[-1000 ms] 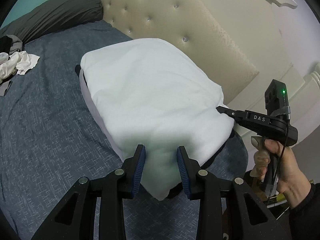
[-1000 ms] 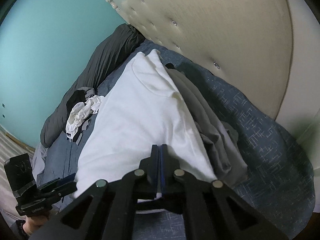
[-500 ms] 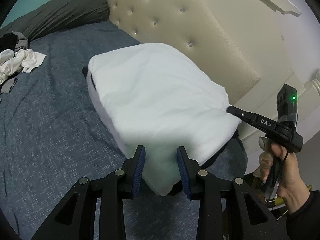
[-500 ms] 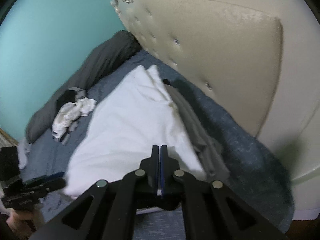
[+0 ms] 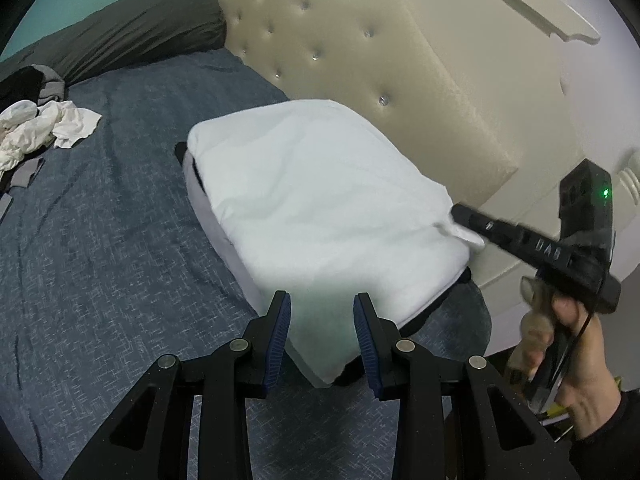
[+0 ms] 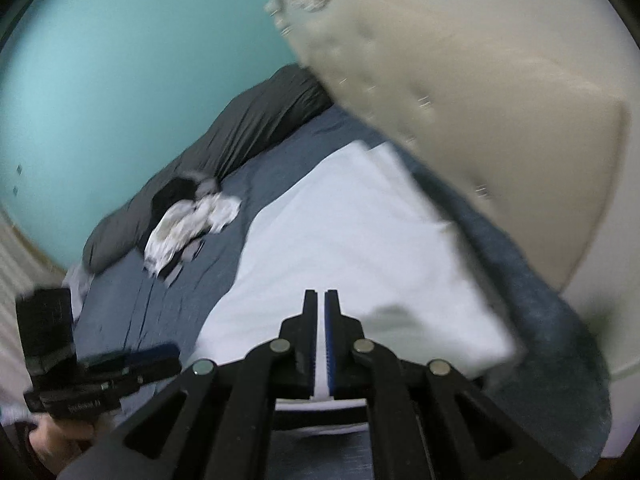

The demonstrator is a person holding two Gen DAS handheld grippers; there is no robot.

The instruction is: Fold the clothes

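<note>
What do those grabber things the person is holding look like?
Both are black. The left gripper has two angular fingers with blue ribbed pads and silver rivets. The right gripper has white lettering, a green light, a thin black cable, and a dark sleeve behind it.

The shirt (image 5: 320, 200) lies on the bed (image 5: 100, 220) beside the headboard (image 5: 400, 80), crumpled clothes (image 5: 44, 128) far left.

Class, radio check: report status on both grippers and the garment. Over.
Left gripper shut on white garment. Right gripper shut on its corner. Garment draped over bed. Crumpled clothes pile well clear.
</note>
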